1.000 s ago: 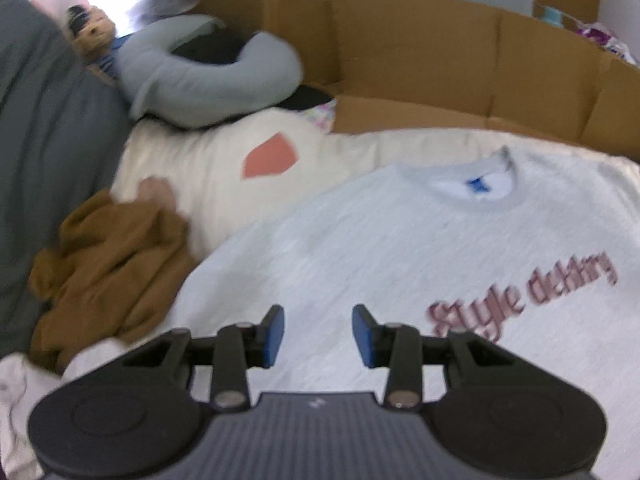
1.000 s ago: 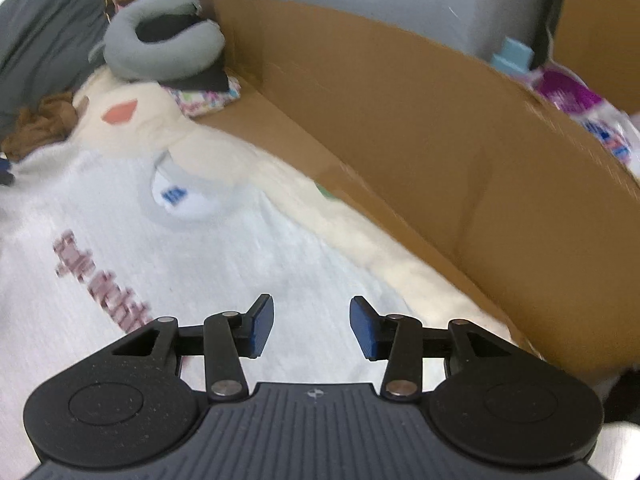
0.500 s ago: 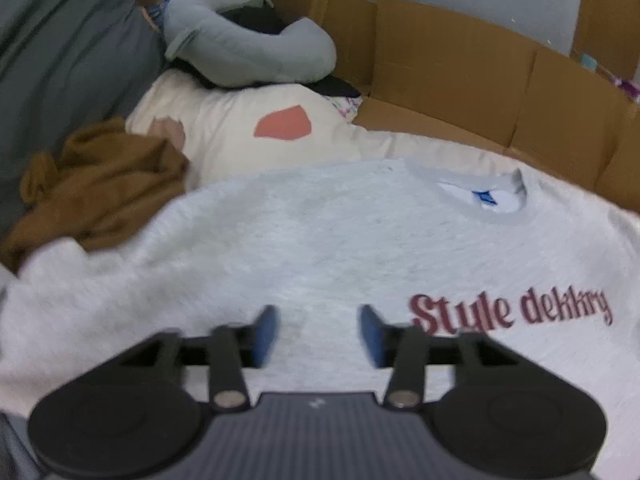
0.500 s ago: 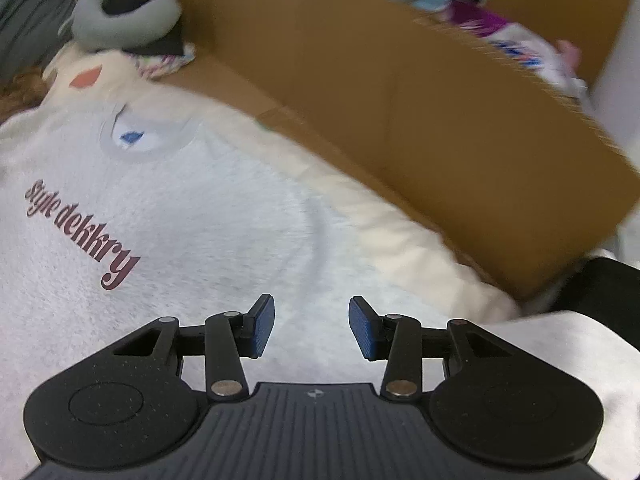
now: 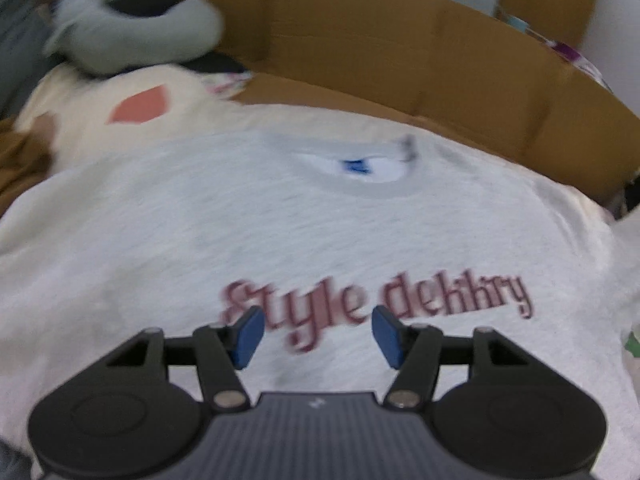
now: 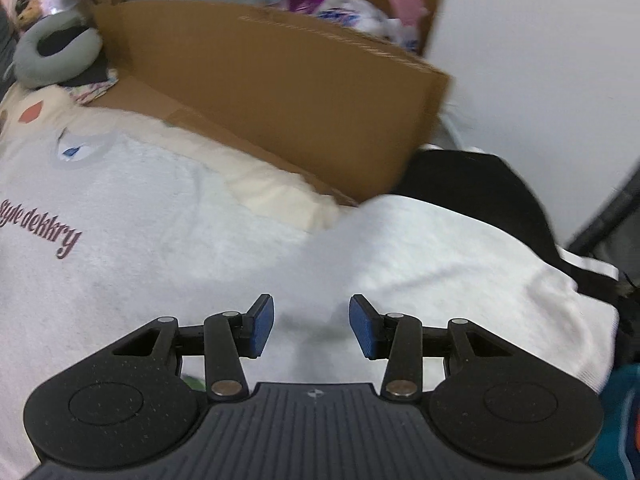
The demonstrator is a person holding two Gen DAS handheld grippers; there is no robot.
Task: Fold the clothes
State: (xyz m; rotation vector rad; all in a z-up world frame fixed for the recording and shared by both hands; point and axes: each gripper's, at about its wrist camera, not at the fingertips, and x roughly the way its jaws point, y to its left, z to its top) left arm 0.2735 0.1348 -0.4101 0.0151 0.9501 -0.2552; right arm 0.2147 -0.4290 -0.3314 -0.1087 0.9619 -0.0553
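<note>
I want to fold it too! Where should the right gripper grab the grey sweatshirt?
Probably the sleeve of the grey sweatshirt, near its cuff end, coming down from above. It lies flat, stretched out to the right, so its edge is easy to pinch. The right gripper is open above it.

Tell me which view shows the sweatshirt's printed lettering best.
The left wrist view: the red lettering sits whole and central, though blurred, just beyond the open left gripper. The right wrist view shows it cut off at the left edge.

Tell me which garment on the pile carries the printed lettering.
The light grey sweatshirt spread flat under both grippers; dark red script crosses its chest. The brown garment and black garment show none.
</note>
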